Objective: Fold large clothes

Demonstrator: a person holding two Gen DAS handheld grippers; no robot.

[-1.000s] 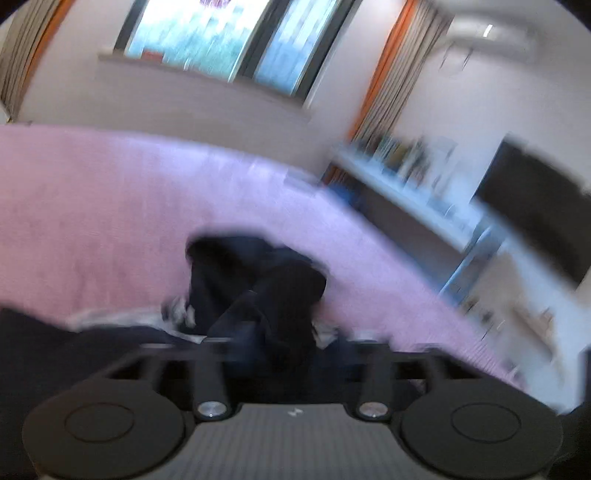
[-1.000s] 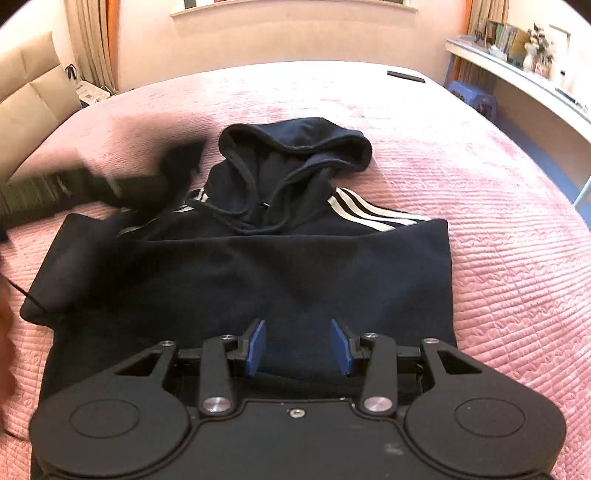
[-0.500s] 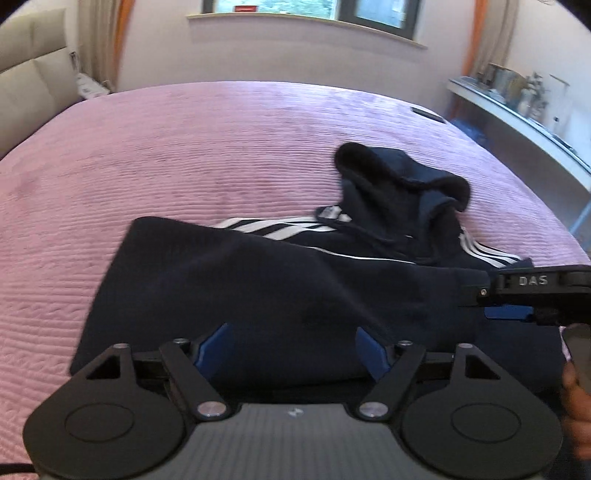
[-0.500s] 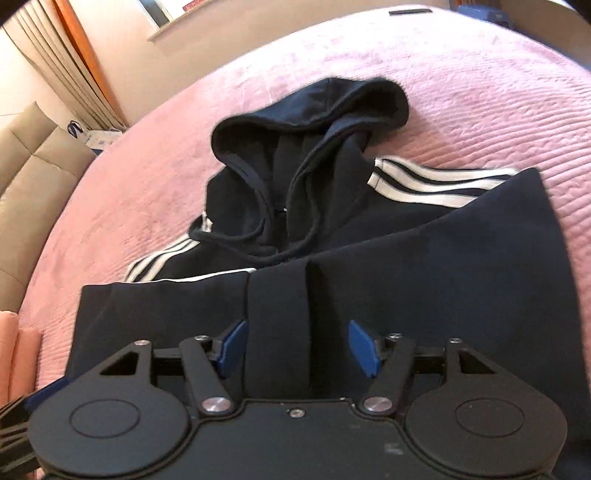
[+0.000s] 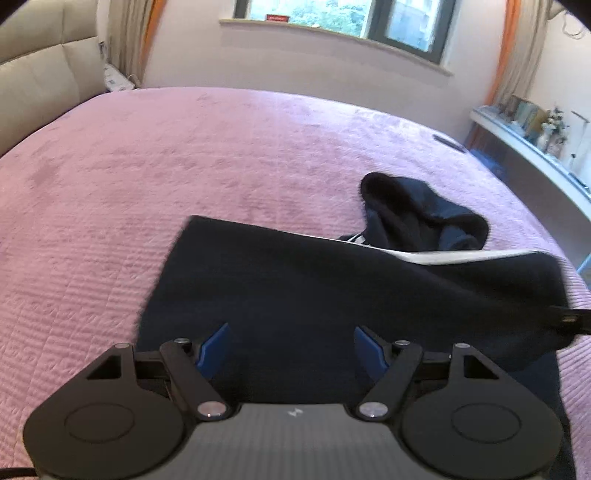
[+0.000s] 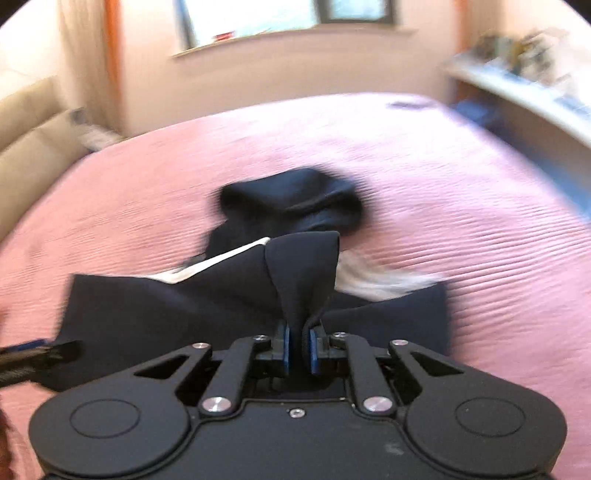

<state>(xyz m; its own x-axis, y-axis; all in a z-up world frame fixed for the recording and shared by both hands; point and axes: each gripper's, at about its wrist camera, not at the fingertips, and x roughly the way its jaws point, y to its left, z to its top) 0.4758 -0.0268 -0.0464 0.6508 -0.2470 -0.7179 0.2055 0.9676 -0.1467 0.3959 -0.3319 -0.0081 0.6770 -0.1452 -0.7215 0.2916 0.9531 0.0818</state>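
A dark navy hoodie (image 5: 332, 295) with white sleeve stripes lies partly folded on the pink bedspread (image 5: 184, 166), its hood (image 5: 417, 218) toward the far right. My left gripper (image 5: 291, 347) hovers over the near part of the body, open, with only flat cloth below it. In the right wrist view the hoodie (image 6: 166, 314) is blurred. My right gripper (image 6: 298, 347) is closing, its blue pads pinching a raised fold of the dark cloth (image 6: 303, 266) that stands up in front of the hood (image 6: 295, 195). The right gripper (image 5: 576, 321) also shows at the left view's right edge.
A beige padded headboard (image 5: 37, 74) stands at the left and a window (image 5: 332, 14) at the back. A white shelf (image 5: 535, 147) with small items runs along the right wall. A small dark flat object (image 5: 448, 142) lies on the bed's far right.
My right gripper went from open over the hoodie to closed on a fold of it, and pulled that fold up. The left gripper's view shifted left across the garment, still open.
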